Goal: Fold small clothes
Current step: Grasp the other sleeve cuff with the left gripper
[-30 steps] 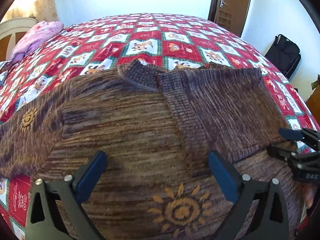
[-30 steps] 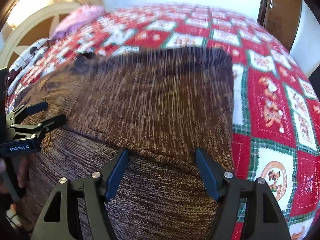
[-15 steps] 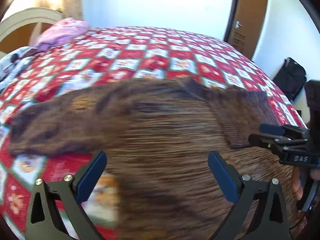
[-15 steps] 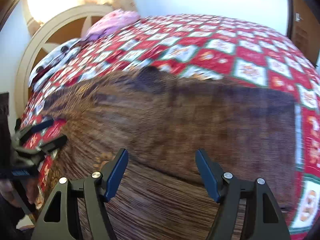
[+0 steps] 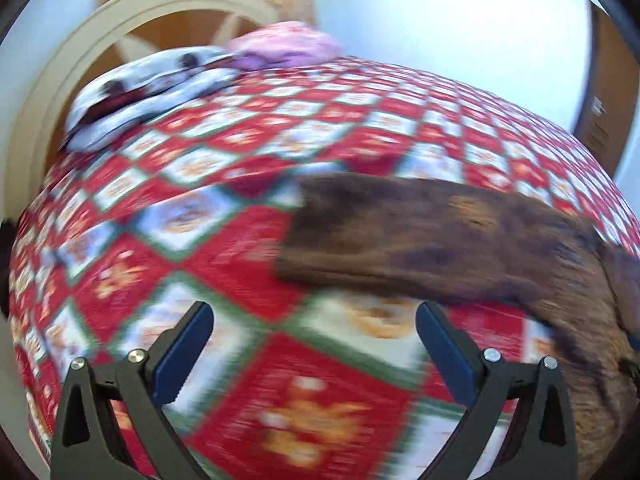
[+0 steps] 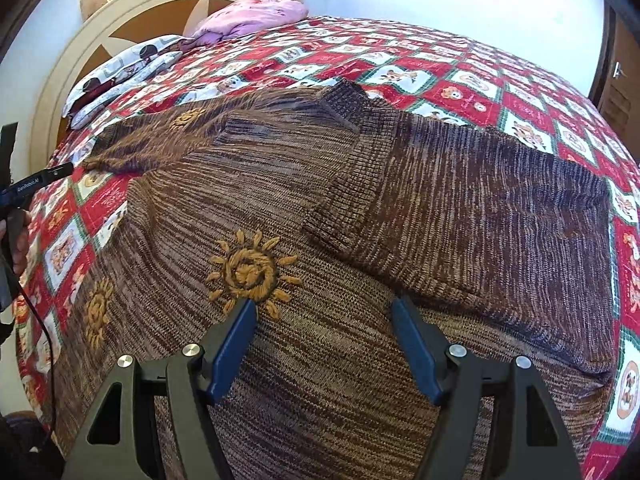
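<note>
A brown knitted sweater point(image 6: 280, 200) with orange sun embroidery lies flat on the bed. Its right side and sleeve are folded in over the body point(image 6: 480, 208). Its left sleeve point(image 6: 140, 148) stretches out to the left. My right gripper point(image 6: 324, 344) is open and empty just above the sweater's lower body. My left gripper point(image 5: 314, 344) is open and empty above the bedspread, just short of the left sleeve's cuff point(image 5: 320, 232); it also shows at the left edge of the right wrist view point(image 6: 40, 178). The left wrist view is blurred.
The red, white and green patterned bedspread point(image 6: 460, 88) covers the bed. A pink cloth point(image 6: 248, 16) and patterned pillows point(image 6: 120, 76) lie by the cream headboard point(image 6: 60, 80). A brown door point(image 6: 624, 92) stands at the right.
My left gripper has swung left, off the sweater body to the outstretched left sleeve. My right gripper has turned left and drawn back, now over the sun embroidery.
</note>
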Tool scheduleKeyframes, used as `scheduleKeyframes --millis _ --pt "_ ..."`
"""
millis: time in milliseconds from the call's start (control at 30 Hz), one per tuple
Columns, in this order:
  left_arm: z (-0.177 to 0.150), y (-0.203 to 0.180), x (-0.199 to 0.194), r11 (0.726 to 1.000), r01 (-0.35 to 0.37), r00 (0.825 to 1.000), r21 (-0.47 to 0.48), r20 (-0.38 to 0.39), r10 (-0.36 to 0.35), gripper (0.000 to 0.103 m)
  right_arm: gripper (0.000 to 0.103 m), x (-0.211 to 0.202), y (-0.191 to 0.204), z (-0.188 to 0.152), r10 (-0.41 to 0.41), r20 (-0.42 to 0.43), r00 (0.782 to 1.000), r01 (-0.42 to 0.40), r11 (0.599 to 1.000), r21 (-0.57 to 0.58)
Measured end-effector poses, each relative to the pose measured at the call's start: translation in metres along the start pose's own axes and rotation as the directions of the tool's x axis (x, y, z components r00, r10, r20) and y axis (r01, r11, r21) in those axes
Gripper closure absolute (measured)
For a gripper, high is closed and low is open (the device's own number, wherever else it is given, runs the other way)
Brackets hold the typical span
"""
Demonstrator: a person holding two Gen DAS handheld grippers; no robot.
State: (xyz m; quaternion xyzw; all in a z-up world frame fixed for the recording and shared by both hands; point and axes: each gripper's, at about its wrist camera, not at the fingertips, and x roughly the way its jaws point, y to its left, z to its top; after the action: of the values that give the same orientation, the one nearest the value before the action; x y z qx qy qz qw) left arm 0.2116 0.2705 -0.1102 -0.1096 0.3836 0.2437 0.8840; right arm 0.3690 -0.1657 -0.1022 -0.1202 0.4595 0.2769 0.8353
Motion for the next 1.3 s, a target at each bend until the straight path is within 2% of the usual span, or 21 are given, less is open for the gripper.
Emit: scheduleKeyframes --millis 133,200,333,433,633,767,833,900,933,967,1000,1067,1300 --pt "0.001 0.034 0.010 0.994 -0.025 1.000 -0.102 -0.020 0.023 0.000 0.030 -0.001 0.005 -0.002 -0.027 0.017 1.000 0.027 1.000 -0.006" --pt "0.002 0.038 0.014 0.991 -0.004 1.000 -0.135 -0.020 0.002 0.000 0.030 -0.003 0.005 -0.003 -0.030 0.020 0.999 0.030 1.000 -0.005" --pt "0.011 0.028 0.020 0.990 0.043 0.999 -0.133 -0.008 -0.044 0.001 0.030 -0.010 0.016 -0.006 -0.028 0.019 0.999 0.028 0.999 -0.024" --pt "0.020 0.015 0.026 0.994 0.048 0.999 -0.101 0.013 -0.047 0.001 0.030 -0.014 0.030 -0.011 -0.042 0.029 0.999 0.044 0.996 -0.077" --pt "0.039 0.004 0.050 0.991 0.096 0.995 -0.093 -0.010 -0.098 0.017 0.030 -0.020 0.042 -0.017 -0.021 0.057 0.998 0.028 0.994 -0.108" --pt "0.046 0.004 0.064 0.990 0.092 0.995 -0.107 -0.031 -0.095 0.025 0.030 -0.020 0.042 -0.019 -0.015 0.060 0.998 0.021 0.995 -0.101" --pt "0.050 0.007 0.072 0.986 0.111 0.992 -0.126 -0.053 -0.118 0.034 0.030 -0.019 0.043 -0.020 -0.016 0.058 0.998 0.022 0.995 -0.102" --pt "0.052 0.007 0.076 0.984 0.126 0.989 -0.126 -0.065 -0.134 0.037 0.030 -0.018 0.044 -0.022 -0.018 0.058 0.998 0.025 0.994 -0.106" --pt "0.051 0.006 0.078 0.984 0.132 0.987 -0.124 -0.072 -0.141 0.047 0.030 -0.017 0.045 -0.023 -0.020 0.058 0.998 0.026 0.994 -0.107" --pt "0.051 0.005 0.080 0.983 0.138 0.985 -0.122 -0.086 -0.148 0.052 0.030 -0.017 0.045 -0.023 -0.020 0.059 0.998 0.026 0.994 -0.105" --pt "0.051 0.006 0.080 0.983 0.141 0.984 -0.122 -0.094 -0.152 0.061 0.030 -0.017 0.045 -0.024 -0.020 0.061 0.998 0.026 0.994 -0.103" --pt "0.052 0.006 0.081 0.981 0.148 0.983 -0.124 -0.092 -0.160 0.094 0.030 -0.017 0.044 -0.024 -0.019 0.062 0.998 0.025 0.995 -0.097" --pt "0.059 0.008 0.058 0.954 0.254 0.965 -0.159 -0.030 -0.262 0.097 0.030 -0.020 0.042 -0.024 -0.017 0.073 0.997 0.023 0.996 -0.087"
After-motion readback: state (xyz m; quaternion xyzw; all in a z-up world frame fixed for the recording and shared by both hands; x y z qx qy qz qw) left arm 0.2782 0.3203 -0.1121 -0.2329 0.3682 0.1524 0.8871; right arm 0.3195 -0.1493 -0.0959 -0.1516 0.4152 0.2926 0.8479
